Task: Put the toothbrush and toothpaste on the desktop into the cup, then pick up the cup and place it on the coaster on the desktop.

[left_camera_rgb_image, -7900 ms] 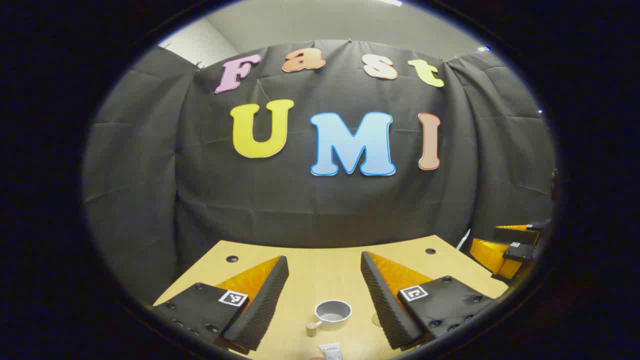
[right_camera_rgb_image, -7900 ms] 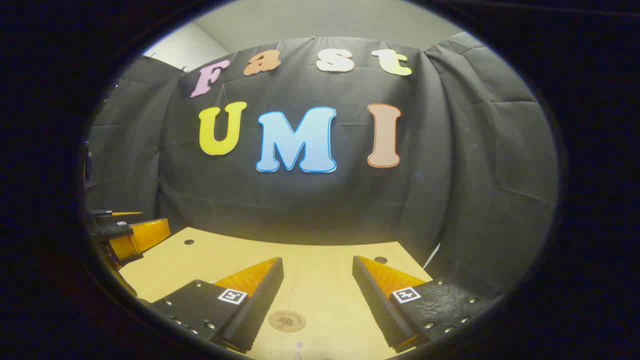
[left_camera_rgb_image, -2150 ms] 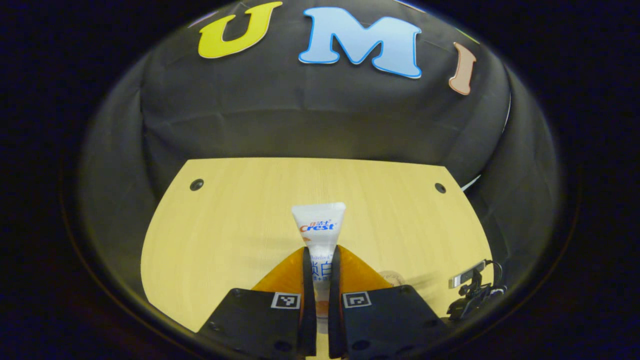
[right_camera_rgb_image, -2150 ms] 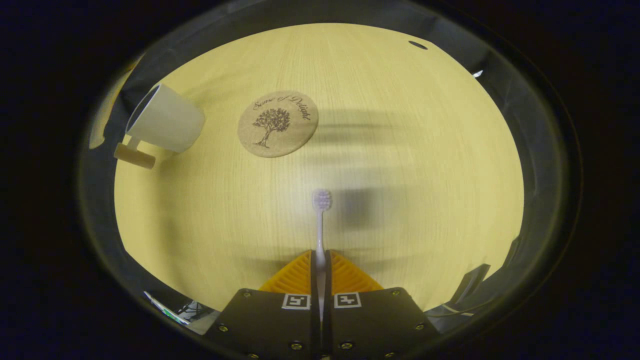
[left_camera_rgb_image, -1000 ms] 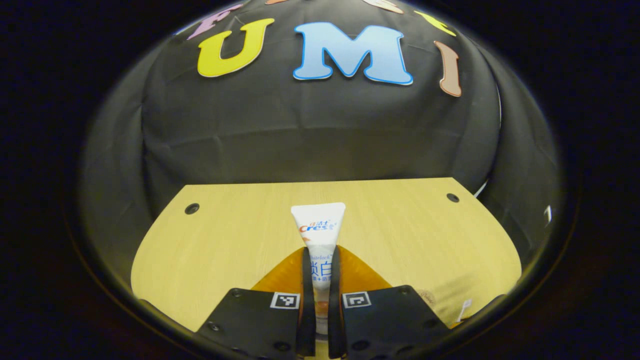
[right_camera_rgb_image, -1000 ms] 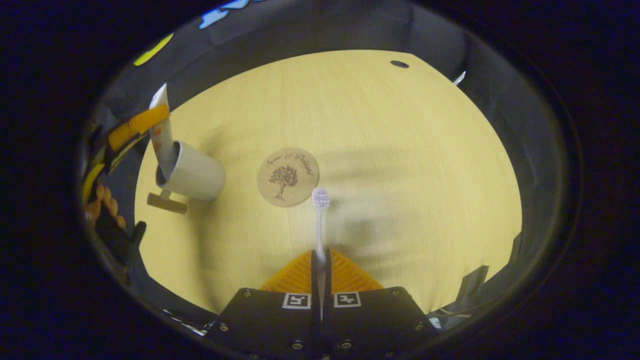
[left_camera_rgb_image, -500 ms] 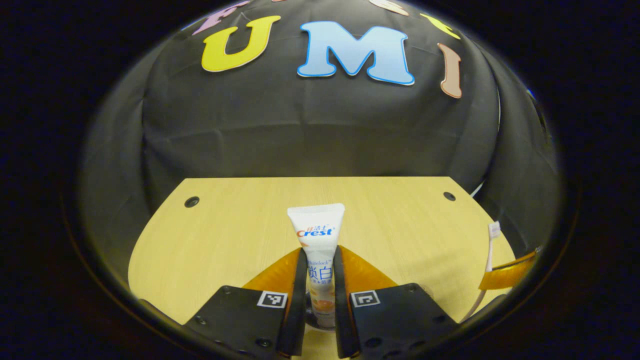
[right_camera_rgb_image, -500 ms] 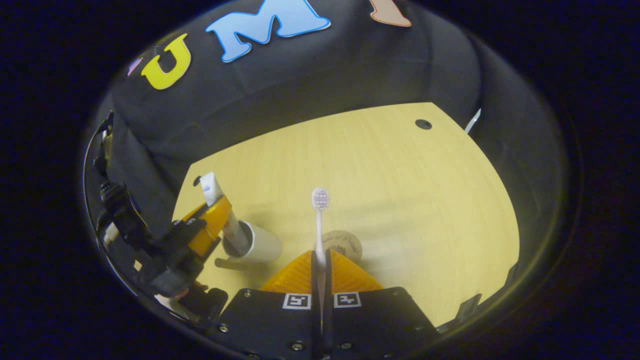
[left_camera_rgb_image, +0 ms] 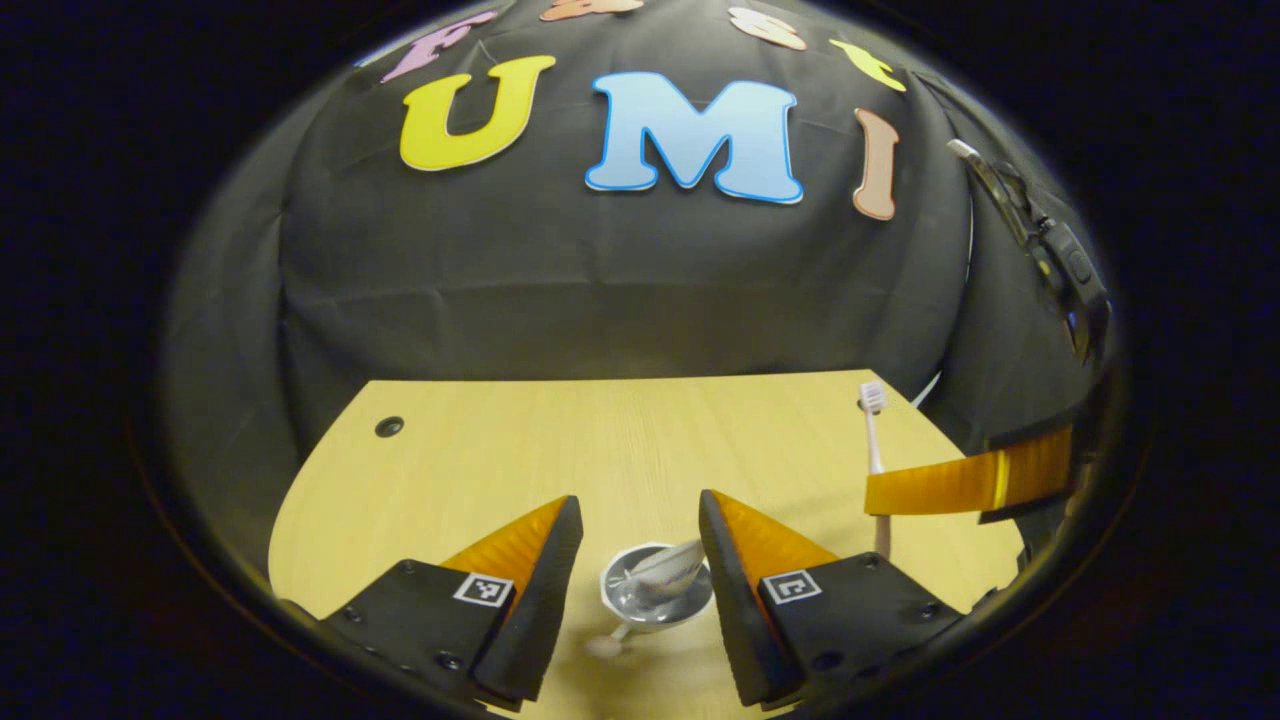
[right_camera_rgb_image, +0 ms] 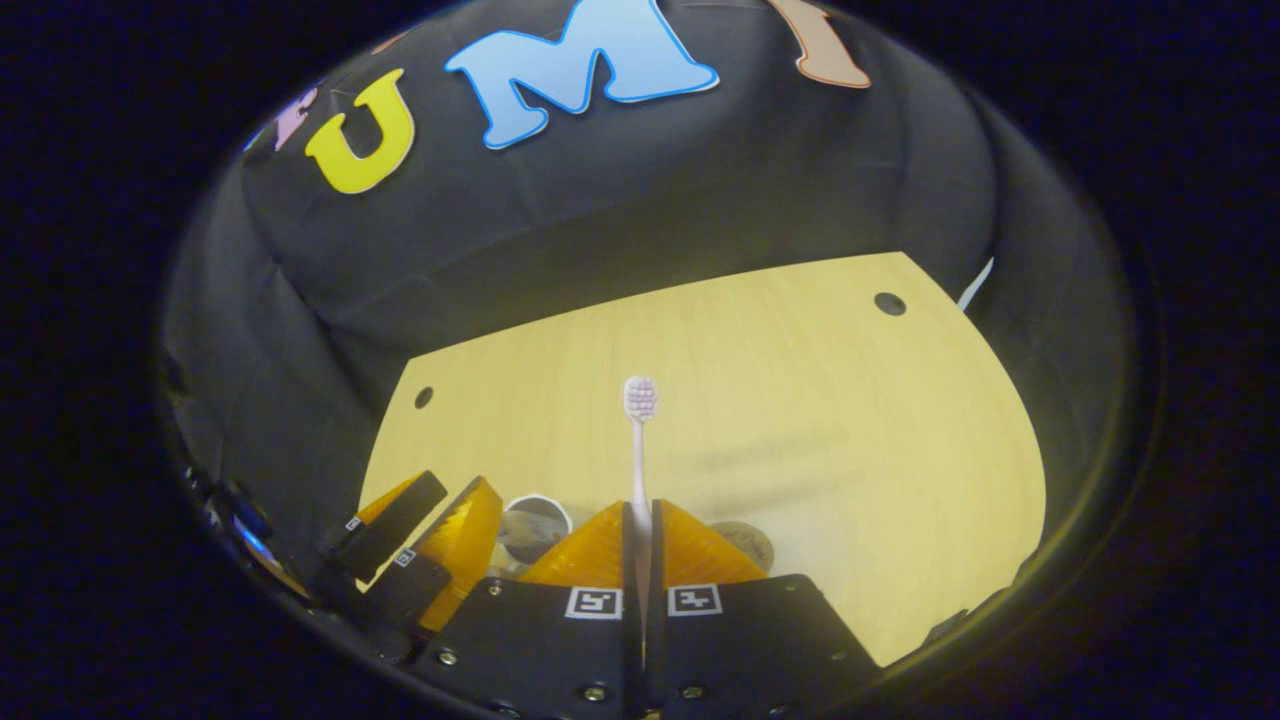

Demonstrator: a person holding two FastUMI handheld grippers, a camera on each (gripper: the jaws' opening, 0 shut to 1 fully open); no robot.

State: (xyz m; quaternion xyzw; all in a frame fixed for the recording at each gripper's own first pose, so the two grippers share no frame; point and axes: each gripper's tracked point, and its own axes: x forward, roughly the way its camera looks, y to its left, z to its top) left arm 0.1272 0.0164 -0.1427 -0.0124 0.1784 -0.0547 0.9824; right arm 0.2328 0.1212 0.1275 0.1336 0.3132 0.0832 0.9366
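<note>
With the left gripper spread wide directly above the cup, the toothpaste already lies inside it, and the right gripper, fingers clamped on the toothbrush handle with bristles up, hangs just beside. The toothbrush step is in hand: the next move likely needs the handle lowered into the cup, which the left gripper crowds. Beyond, the coaster sits near the cup and the tabletop lies open to its far edge

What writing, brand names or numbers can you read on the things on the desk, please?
Toothpaste in the cup: print too blurred to read.
Coaster: mostly hidden, nothing readable.
Square marker on the left tool: a black-and-white pattern, no words.
No legible text.
</note>
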